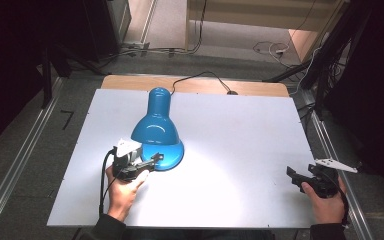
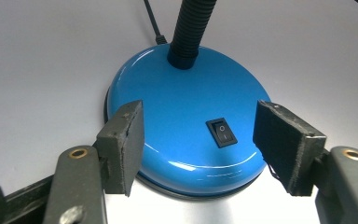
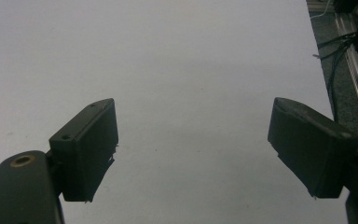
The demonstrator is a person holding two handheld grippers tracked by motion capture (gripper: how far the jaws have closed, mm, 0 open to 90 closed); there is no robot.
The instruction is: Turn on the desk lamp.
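Two forearms are seen entering from the near edge of the white tabletop [image 1: 240, 125]. The left hand [image 1: 125, 187] is placed near the left front; the right hand [image 1: 326, 197] is placed at the right front corner.

Left gripper [image 1: 152, 161]: jaws are held wide apart, nothing is gripped. In the left gripper view the gripper [image 2: 198, 140] is seen with its pads [image 2: 127, 140] set either side of the near rim of the lamp base [image 2: 186, 121]; contact with the base cannot be told. A black rocker switch [image 2: 221, 132] is seen on the base top, between the jaws.

Right gripper [image 1: 295, 176]: jaws are spread wide and empty, pointed leftward across bare tabletop, well apart from the lamp. In the right gripper view the gripper [image 3: 193, 144] is seen over plain white surface [image 3: 177, 56].

Lamp [image 1: 156, 127]: blue, stood left of centre on the tabletop. The shade [image 1: 155, 125] is bent down over the base [image 1: 172, 156], and a bright patch is cast on the tabletop beside it. A black ribbed neck [image 2: 191, 28] is seen rising from the base's far side.

A black cord [image 1: 200, 76] is run from behind the lamp to the far edge of the tabletop.
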